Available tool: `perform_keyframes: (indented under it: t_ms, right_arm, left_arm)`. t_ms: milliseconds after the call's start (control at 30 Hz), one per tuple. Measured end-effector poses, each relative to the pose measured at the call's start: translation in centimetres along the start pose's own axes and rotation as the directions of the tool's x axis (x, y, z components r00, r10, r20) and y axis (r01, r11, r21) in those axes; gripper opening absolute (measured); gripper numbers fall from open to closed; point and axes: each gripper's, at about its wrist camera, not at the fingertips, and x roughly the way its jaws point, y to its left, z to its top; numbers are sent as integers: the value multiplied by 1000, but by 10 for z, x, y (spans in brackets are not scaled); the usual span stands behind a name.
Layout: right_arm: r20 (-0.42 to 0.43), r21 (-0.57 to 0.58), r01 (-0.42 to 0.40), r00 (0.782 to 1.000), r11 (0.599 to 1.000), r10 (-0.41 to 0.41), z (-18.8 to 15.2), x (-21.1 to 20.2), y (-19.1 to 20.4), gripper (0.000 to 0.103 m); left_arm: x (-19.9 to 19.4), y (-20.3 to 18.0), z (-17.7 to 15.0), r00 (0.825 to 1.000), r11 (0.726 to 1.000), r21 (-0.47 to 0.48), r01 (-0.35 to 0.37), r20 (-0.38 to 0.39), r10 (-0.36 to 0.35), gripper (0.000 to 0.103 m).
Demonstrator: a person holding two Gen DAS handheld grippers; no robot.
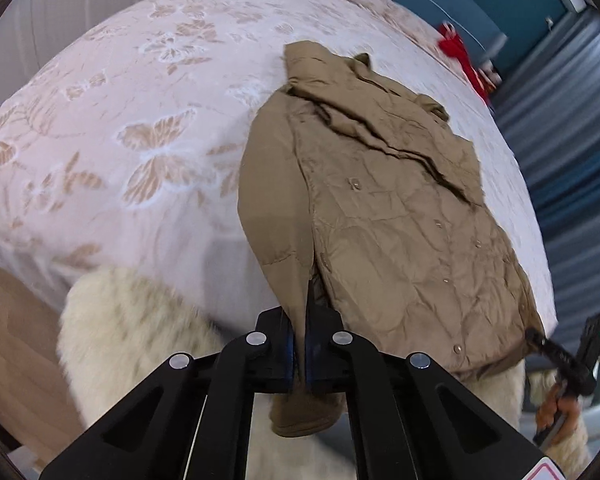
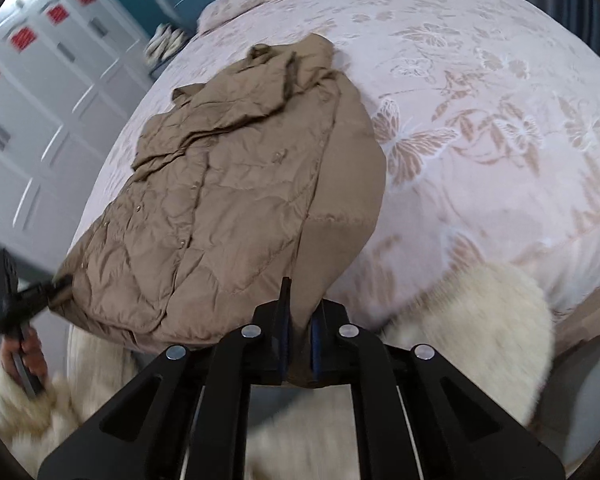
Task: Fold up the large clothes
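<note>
Tan quilted snap-front jacket [image 1: 388, 200] on the floral bedspread [image 1: 140, 120]: left gripper [image 1: 299, 356] and right gripper [image 2: 300, 354] each pinch a hem corner, ready to fold.

A tan quilted jacket [image 1: 380, 208] lies on a bed cover [image 1: 132, 128] patterned with butterflies, its snap front facing up. The left gripper [image 1: 299, 344] has its jaws clamped on the jacket's near hem corner, cloth hanging down between the pads (a fold droops below them). At the far right, a hand [image 1: 560, 408] holds the right gripper [image 1: 534, 336] at the opposite hem corner.
</note>
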Motion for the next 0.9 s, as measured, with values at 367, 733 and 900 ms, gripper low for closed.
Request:
perform_keyframes:
  t_ms: [367,733,900]
  right_arm:
    - [179,26,-124,977,992,117,38,-87,12,5]
    - [369,114,-83,929,990,35,220,31,-8,5]
    - [317,154,-32,948,988,-19,248,103,-14,5]
  left_arm:
    - [-90,-34,40,979,988,-19,153,141,-149,1]
    - [21,-76,211,941,1000,12,3,337,-7,2]
    - [110,-60,250,961,992,-41,-118,248,125,2]
